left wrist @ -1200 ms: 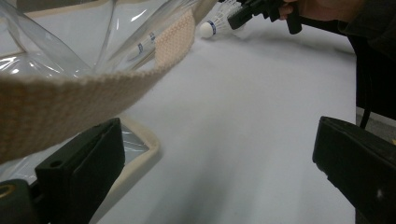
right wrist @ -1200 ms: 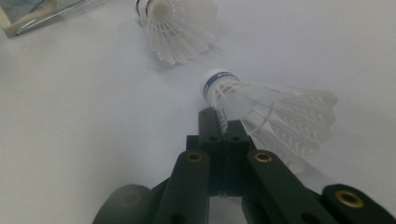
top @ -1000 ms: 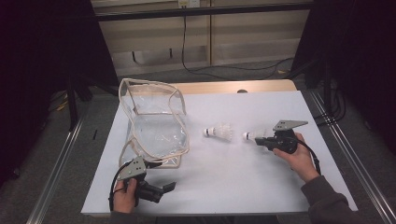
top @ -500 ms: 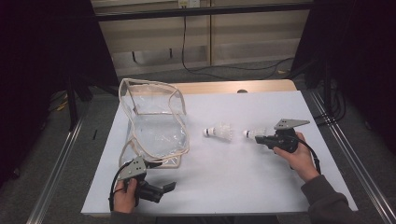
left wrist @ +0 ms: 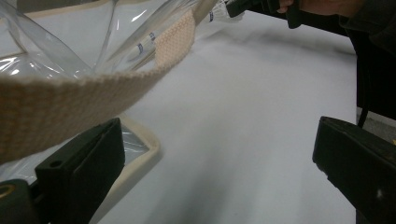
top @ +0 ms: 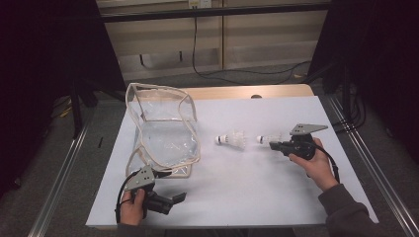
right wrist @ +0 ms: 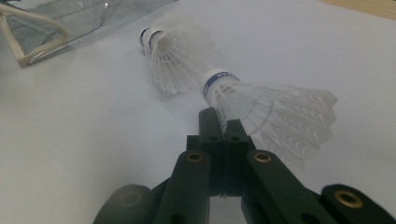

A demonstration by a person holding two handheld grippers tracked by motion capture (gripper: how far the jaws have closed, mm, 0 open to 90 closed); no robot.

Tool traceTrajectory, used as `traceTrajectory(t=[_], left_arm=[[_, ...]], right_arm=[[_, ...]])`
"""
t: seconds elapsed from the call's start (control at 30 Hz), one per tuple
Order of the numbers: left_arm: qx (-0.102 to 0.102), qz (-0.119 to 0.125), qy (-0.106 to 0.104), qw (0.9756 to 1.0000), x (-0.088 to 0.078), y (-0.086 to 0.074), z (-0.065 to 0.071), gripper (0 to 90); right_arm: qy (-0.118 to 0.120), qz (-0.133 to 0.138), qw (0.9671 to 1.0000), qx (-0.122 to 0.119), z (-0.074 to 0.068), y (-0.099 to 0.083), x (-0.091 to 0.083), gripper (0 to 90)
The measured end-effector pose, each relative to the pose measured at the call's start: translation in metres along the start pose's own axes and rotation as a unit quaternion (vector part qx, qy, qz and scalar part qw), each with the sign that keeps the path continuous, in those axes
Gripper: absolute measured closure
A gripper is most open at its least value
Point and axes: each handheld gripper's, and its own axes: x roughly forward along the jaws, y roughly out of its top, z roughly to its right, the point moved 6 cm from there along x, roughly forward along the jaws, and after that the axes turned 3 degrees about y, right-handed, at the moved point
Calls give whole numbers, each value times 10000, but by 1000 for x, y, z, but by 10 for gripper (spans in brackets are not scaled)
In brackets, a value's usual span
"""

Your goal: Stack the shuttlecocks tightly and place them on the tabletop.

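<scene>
Shuttlecock (right wrist: 261, 109), white feather skirt, white cork end with a blue band, lies on its side on the white table (top: 247, 187), right of centre. Right gripper (right wrist: 223, 122) is clamped on it: jaws pressed together, pinching the feather skirt near the cork; in the high view the same shuttlecock (top: 267, 139) sits at the jaw tips of that gripper (top: 272, 144), low over the tabletop. Second shuttlecock (right wrist: 175, 53), same make, lies on its side just beyond the first, close to it; whether they touch cannot be told. In the high view it (top: 231, 140) lies between the held one and the bag. Clear plastic bag (top: 163, 128) with cream woven trim stands at the table's left, mouth up, walls sagging; small white items with blue bands show through the plastic in the left gripper view (left wrist: 145, 44), too indistinct to count. Left gripper (top: 170, 200) rests at the near left edge, just in front of the bag; jaws stand wide apart, nothing between them, cream strap (left wrist: 88, 91) hanging above the left jaw.
</scene>
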Motion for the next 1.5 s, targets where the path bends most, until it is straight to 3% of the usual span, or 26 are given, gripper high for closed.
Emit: traceTrajectory(t=[1.07,1.5], left_arm=[[-7,9,-11,10000,0,0,0,21],[-9,9,-17,10000,0,0,0,21]], right_arm=[[52,45,10000,48,-3,6,6,898],[111,23,9999,-40,-7,12,14,898]])
